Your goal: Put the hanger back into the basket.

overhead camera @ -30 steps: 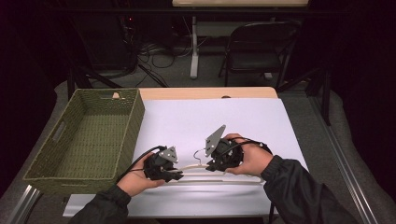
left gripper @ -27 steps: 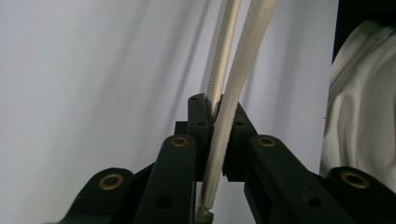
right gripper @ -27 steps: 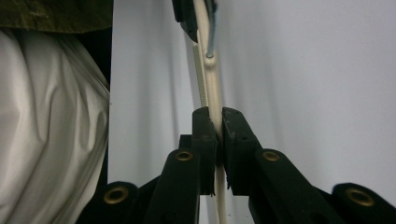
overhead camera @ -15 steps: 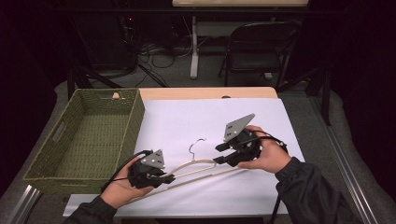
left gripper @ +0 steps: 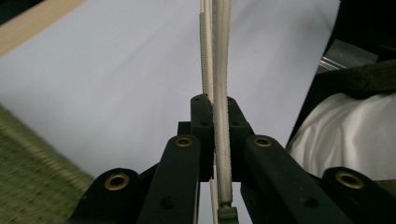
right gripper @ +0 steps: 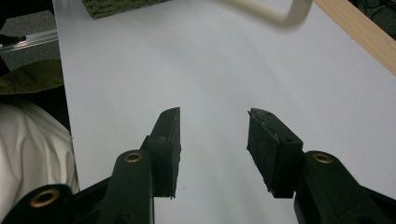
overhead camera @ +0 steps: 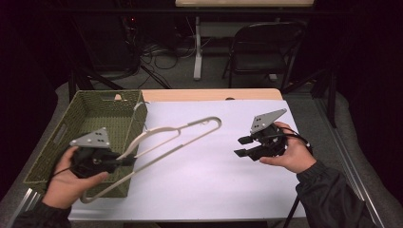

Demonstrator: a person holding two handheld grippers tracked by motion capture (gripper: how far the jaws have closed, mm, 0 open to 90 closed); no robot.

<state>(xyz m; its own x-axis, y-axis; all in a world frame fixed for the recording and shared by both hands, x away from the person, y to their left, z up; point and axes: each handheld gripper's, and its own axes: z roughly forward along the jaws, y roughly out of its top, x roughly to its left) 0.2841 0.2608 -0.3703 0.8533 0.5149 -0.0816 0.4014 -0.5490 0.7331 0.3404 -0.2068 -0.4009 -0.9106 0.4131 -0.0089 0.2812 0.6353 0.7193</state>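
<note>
Woven green basket [overhead camera: 95, 128]: at 9 o'clock on the counter [overhead camera: 214, 190], rectangular, open-topped, set on the white sheet's left edge.

Left gripper [overhead camera: 124, 161]: at 8 o'clock, in the left hand [overhead camera: 66, 183], above the basket's near right corner; jaws clamped on the hanger, the cream bar pinched between the black pads in the left gripper view [left gripper: 222, 140].

Cream plastic hanger [overhead camera: 176, 137]: lifted off the counter, tilted, running from 7 o'clock by the left hand up toward 12 o'clock; hook end over the middle of the white sheet, lower end beside the basket's front corner. Curved tip blurred at the top of the right gripper view [right gripper: 280, 14].

Right gripper [overhead camera: 242, 146]: at 3 o'clock, in the right hand [overhead camera: 292, 154], well apart from the hanger; jaws recently opening, now wide apart, nothing between them, only white sheet beneath [right gripper: 212, 140].
</note>
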